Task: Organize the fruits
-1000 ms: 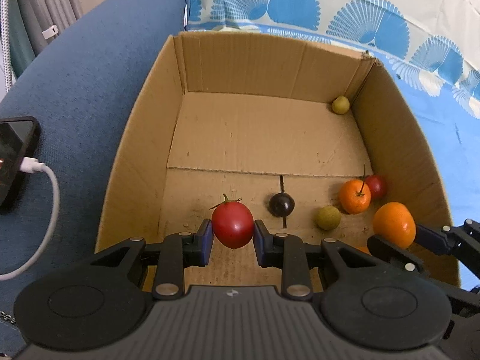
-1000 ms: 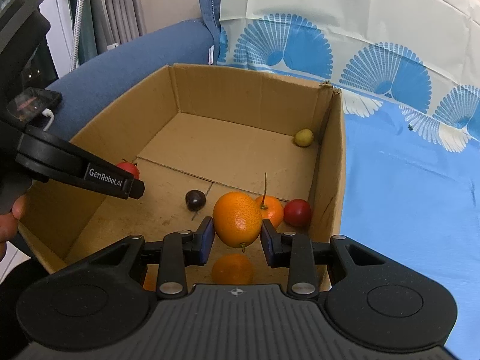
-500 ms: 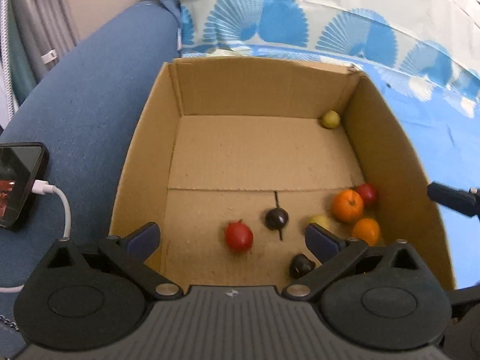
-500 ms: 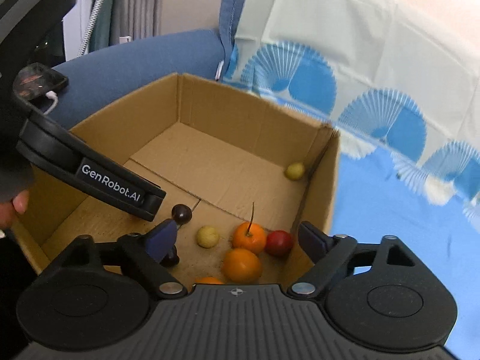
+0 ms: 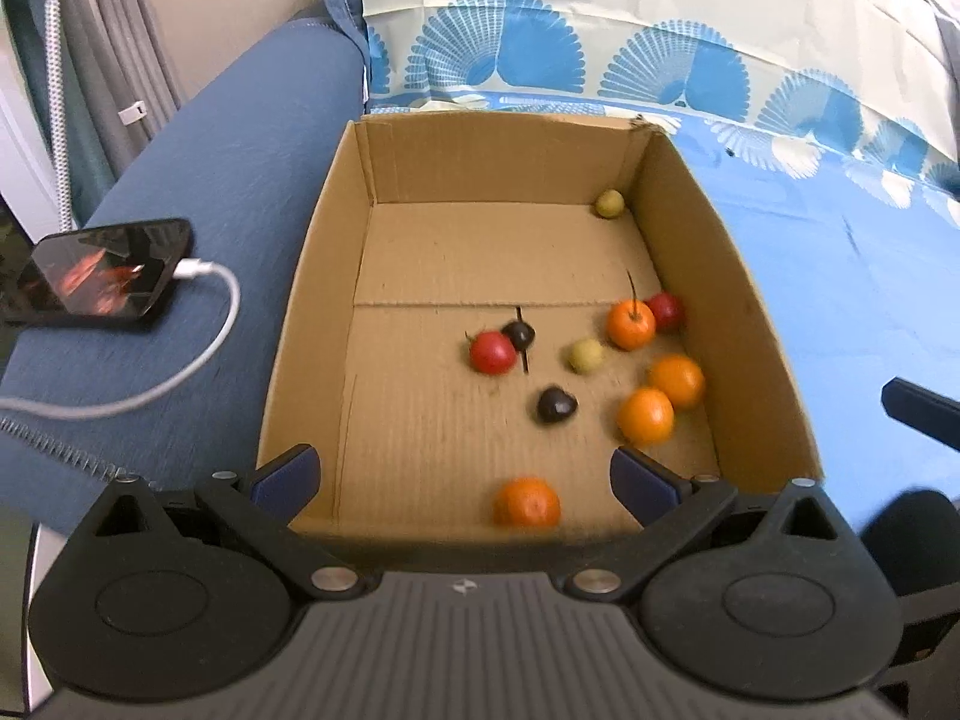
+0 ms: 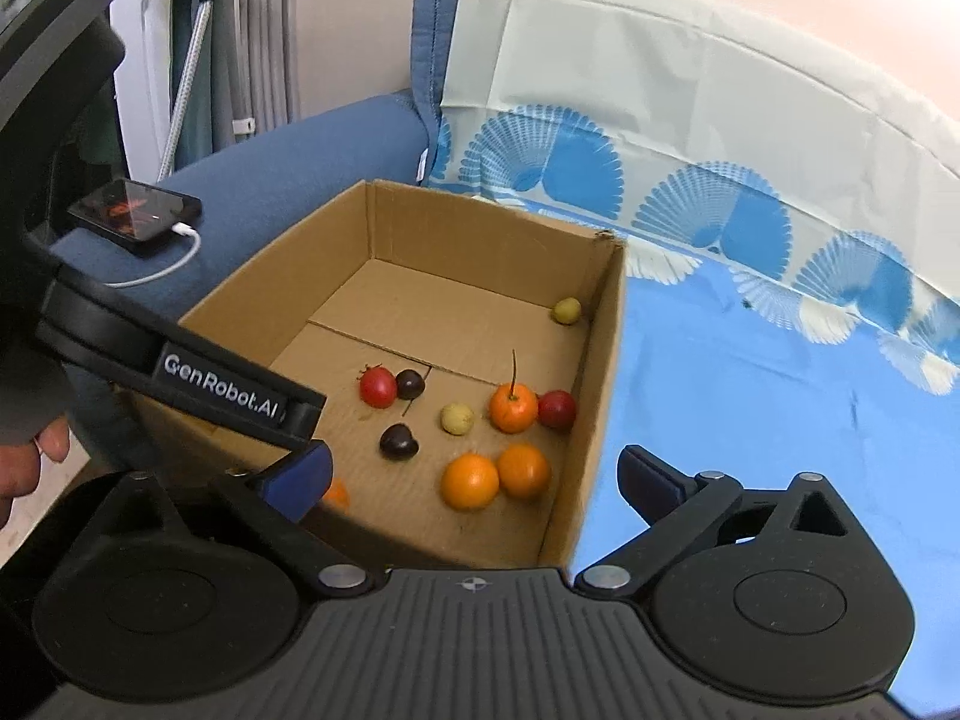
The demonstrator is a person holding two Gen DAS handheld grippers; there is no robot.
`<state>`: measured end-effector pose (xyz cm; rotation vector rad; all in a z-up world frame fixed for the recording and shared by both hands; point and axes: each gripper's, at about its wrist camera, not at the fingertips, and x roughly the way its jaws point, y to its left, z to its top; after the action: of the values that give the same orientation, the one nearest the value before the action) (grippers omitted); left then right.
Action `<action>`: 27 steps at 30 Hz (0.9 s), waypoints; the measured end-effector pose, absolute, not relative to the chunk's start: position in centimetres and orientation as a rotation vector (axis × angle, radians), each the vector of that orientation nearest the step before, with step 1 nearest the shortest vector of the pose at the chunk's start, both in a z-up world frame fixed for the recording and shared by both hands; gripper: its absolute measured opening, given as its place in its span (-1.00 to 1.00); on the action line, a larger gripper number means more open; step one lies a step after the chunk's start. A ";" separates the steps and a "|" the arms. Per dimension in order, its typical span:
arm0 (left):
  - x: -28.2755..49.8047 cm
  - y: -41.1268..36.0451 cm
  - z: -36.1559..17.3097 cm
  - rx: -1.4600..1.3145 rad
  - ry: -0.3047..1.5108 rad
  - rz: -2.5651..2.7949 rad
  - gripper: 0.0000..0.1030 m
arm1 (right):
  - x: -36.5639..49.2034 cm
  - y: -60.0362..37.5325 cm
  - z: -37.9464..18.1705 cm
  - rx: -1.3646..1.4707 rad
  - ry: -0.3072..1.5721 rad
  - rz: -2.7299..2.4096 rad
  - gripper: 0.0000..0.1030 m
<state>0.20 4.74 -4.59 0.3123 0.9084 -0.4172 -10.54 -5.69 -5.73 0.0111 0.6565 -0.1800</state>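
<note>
Round glossy fruits (image 5: 645,415) in corrugated cardboard box (image 5: 318,300)

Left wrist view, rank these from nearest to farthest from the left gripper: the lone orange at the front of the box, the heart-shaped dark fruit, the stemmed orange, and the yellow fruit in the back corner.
1. Lone orange, front of the box, nearest the left gripper
2. Heart-shaped dark fruit, mid-floor
3. Stemmed orange, toward the right wall
4. Yellow fruit, far right corner

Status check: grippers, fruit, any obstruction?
Left hand-held gripper open, empty. Right hand-held gripper opening, empty. Fruit loose in cardboard box. Nothing blocking.
</note>
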 end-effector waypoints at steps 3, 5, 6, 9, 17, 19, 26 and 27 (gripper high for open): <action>-1.8 5.6 -4.1 0.290 0.920 -0.416 0.99 | -12.3 -5.0 -5.4 0.014 0.651 -0.184 0.98; -2.8 6.3 -3.9 0.277 0.923 -0.420 0.99 | -13.3 -4.5 -5.2 0.010 0.646 -0.182 0.98; -3.4 6.5 -3.8 0.273 0.919 -0.415 0.99 | -13.8 -4.2 -5.0 0.006 0.640 -0.181 0.98; -4.7 7.1 -3.3 0.281 0.900 -0.391 0.99 | -15.0 -3.5 -4.7 -0.010 0.630 -0.178 0.98; -6.4 8.5 -2.4 0.277 0.876 -0.359 0.99 | -17.1 -2.8 -3.9 -0.026 0.607 -0.193 0.98; -6.8 8.6 -2.3 0.281 0.868 -0.355 0.99 | -17.5 -2.8 -3.7 -0.025 0.595 -0.200 0.98; -7.7 8.6 -1.7 0.280 0.839 -0.353 0.99 | -18.2 -2.8 -3.0 -0.018 0.567 -0.209 0.98; -7.7 8.5 -1.7 0.280 0.836 -0.353 0.99 | -18.3 -2.8 -3.0 -0.016 0.565 -0.210 0.98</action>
<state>-7.73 8.54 -1.65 0.2804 0.8361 -0.3532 -18.33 -2.84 -2.98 -0.0162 0.5652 -0.2100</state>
